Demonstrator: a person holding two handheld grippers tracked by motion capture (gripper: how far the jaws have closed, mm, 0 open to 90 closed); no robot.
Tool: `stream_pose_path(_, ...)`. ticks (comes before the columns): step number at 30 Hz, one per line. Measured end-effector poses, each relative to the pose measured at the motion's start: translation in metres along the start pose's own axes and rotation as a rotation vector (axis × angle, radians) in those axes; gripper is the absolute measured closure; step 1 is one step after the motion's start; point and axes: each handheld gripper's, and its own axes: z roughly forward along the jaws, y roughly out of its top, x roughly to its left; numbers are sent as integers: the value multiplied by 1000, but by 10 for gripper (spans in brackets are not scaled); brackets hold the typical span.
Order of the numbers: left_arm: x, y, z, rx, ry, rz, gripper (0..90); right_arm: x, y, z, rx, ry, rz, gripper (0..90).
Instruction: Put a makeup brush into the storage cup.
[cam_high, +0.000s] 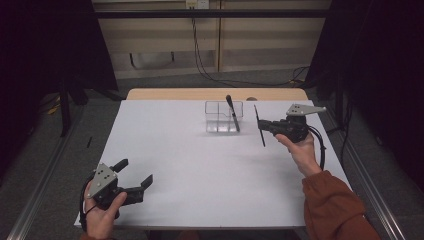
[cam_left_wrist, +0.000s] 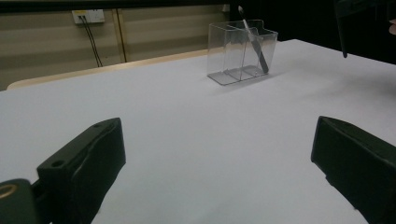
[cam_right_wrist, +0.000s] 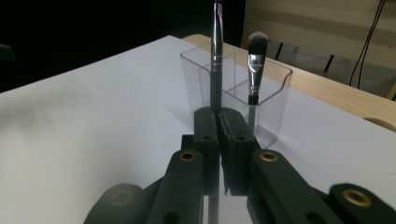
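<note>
White surface (cam_high: 200, 160), wooden strip along its far edge, clear divided holder (cam_high: 218, 120) standing near the far edge, right of middle

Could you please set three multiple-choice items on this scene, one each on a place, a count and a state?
1. Where does the clear holder stand?
A. far side of the white table, near its middle
B. at the near left corner
C. on the floor

2. How many brushes are in the holder?
A. none
B. one
C. three

3. How is the right gripper?
A. wide open
B. shut on a thin brush
C. lying on the table

Answers:
1 A, the high view shows it towards the far edge.
2 B, one brush with bristles up leans inside.
3 B, its jaws pinch the thin handle, while the left gripper is open.
</note>
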Motion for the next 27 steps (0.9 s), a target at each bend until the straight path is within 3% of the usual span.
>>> stream_pose_path(13,0,0,1,2,-5,1,30,0,15,8,-49,-15,-14,859)
stream_pose_path(27,0,0,1,2,-7,1,30,-4,35,23,-39,-35,-38,858)
